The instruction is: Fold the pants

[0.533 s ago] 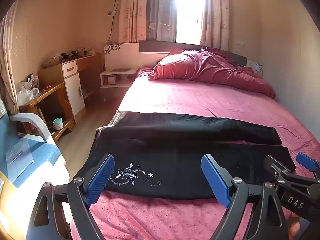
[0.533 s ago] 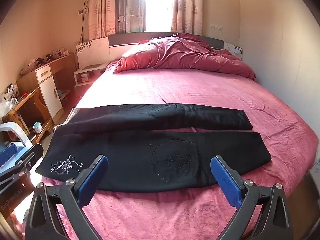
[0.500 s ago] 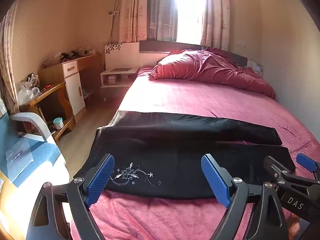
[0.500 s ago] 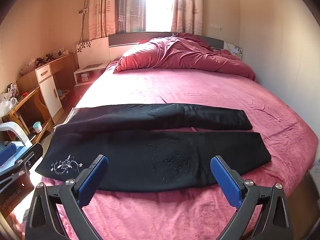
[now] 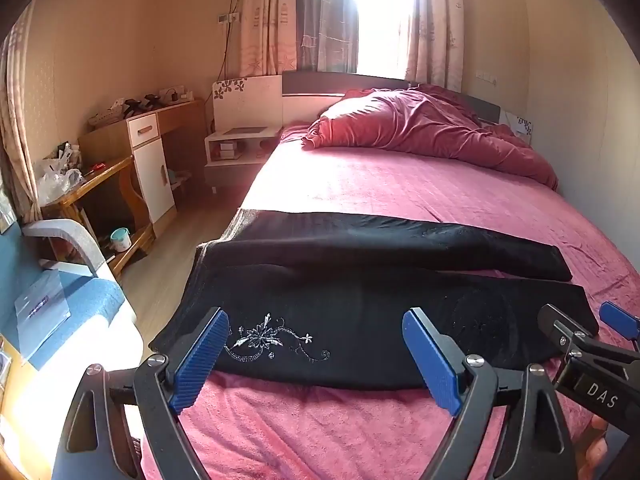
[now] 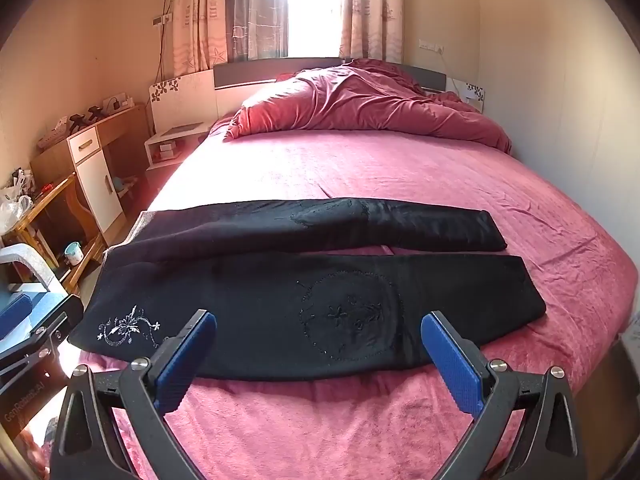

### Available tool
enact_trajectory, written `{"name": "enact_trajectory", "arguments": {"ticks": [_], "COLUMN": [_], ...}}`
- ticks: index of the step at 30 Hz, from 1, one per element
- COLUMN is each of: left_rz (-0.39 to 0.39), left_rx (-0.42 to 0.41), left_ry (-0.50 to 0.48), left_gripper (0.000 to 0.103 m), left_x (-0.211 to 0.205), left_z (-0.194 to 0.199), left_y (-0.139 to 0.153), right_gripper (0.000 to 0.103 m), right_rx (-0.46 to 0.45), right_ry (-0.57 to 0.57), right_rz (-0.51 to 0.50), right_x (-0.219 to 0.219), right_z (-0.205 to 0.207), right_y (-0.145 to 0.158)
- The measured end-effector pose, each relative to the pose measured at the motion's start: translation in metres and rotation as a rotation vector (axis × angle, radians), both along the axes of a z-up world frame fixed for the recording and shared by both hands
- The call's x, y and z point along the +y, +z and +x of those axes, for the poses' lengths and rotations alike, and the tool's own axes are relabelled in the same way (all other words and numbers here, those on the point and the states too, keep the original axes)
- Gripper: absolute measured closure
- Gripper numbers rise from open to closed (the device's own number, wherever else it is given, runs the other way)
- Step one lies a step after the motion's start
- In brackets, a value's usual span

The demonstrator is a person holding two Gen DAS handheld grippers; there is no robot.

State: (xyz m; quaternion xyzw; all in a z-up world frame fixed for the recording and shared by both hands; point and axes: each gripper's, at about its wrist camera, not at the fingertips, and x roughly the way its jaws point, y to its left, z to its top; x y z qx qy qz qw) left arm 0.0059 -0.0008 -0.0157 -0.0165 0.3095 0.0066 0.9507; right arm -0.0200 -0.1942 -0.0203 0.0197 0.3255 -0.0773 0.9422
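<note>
Black pants (image 5: pixel 360 304) lie flat across the pink bed (image 5: pixel 400 184), waist at the left edge, both legs running right; they also show in the right wrist view (image 6: pixel 280 304). White flower embroidery (image 5: pixel 272 338) marks the near hip. My left gripper (image 5: pixel 316 356) is open and empty, hovering above the near edge at the waist end. My right gripper (image 6: pixel 320 356) is open and empty, hovering above the near leg's middle. The right gripper also shows at the right edge of the left wrist view (image 5: pixel 592 344).
A crumpled red duvet (image 5: pixel 420 132) lies at the head of the bed. A wooden desk (image 5: pixel 120 160), white nightstand (image 5: pixel 236 144) and a blue chair (image 5: pixel 60 292) stand left of the bed. A wall runs along the right side.
</note>
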Motion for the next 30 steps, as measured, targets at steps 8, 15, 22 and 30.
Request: {"name": "enact_trajectory", "arguments": {"ticks": [8,15,22,30], "left_rz": [-0.001,0.002,-0.001,-0.005], "left_rx": [0.007,0.01,0.017,0.019], "left_ry": [0.018,0.025,0.031,0.028], "left_gripper": [0.012,0.012,0.012,0.012], "left_x": [0.004,0.005,0.007,0.008], "left_z": [0.002,0.003,0.004,0.004], "left_y": [-0.003,-0.006,-0.009,-0.01], "right_gripper": [0.0,0.0,0.0,0.0], "right_rx": [0.007,0.003,0.005,0.003], "right_ry": [0.004,0.009,0.008,0.013], "right_rz": [0.01,0.015,0.017,0.018], "right_x": [-0.005,-0.006,-0.007,-0.006], "right_z": [0.005,0.007,0.009,0.009], "right_y": [0.0,-0.003,-0.005,-0.007]}}
